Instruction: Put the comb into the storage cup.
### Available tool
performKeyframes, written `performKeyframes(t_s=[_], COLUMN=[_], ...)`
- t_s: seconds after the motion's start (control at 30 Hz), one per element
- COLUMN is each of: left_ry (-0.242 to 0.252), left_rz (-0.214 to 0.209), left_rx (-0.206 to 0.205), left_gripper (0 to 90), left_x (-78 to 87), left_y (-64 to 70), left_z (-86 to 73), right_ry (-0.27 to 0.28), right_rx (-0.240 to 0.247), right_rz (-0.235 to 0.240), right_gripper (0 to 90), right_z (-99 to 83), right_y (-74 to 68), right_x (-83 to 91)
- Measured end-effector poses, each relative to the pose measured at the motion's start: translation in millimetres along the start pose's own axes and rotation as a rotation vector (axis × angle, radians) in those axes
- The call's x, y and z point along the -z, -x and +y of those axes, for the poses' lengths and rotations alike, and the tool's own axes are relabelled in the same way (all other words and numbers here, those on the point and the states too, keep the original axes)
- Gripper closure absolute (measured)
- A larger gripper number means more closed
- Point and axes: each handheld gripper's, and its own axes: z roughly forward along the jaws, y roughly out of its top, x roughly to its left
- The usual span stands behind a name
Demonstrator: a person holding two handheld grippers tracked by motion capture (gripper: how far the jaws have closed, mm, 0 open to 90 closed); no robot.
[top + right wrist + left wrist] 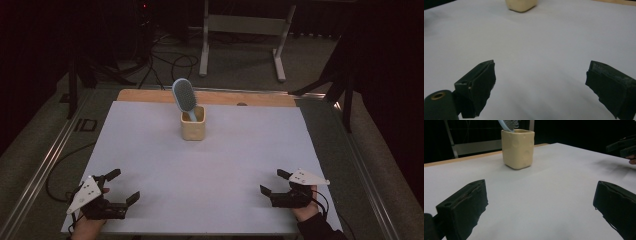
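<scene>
Upright in the cream cup (192, 125), a blue hairbrush (183, 95), head up.

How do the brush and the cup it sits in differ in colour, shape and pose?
The brush is pale blue with dark bristles; the cup is cream yellow. The brush is slim and oval-headed; the cup is squarish. The brush leans left, head up; the cup stands upright. Both sit at the table's far middle.
</scene>
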Motion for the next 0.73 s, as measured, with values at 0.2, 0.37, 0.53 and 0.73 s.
performKeyframes(t_s=[0.2,0.37,0.53,0.73], left_ry=[-0.001,-0.002,-0.001,0.001], left_rz=[-0.001,-0.002,-0.004,-0.004], left_rx=[0.0,0.0,0.001,0.002], left_gripper=[0.0,0.0,0.0,0.0], left_x=[-0.2,-0.2,-0.4,-0.3], left_y=[0.1,0.0,-0.2,-0.4], left_z=[0.0,-0.2,-0.4,-0.6], right_ry=[0.001,-0.006,-0.017,-0.015], right_rx=[-0.005,0.007,0.032,0.029], right_rz=[-0.03,-0.042,-0.041,-0.037], right_gripper=[8.6,8.6,8.6,8.6], right_z=[-5.1,-6.7,-6.3,-6.1], right_y=[0.6,-0.3,-3.0,-3.4], right_x=[8.1,8.6,5.2,4.9])
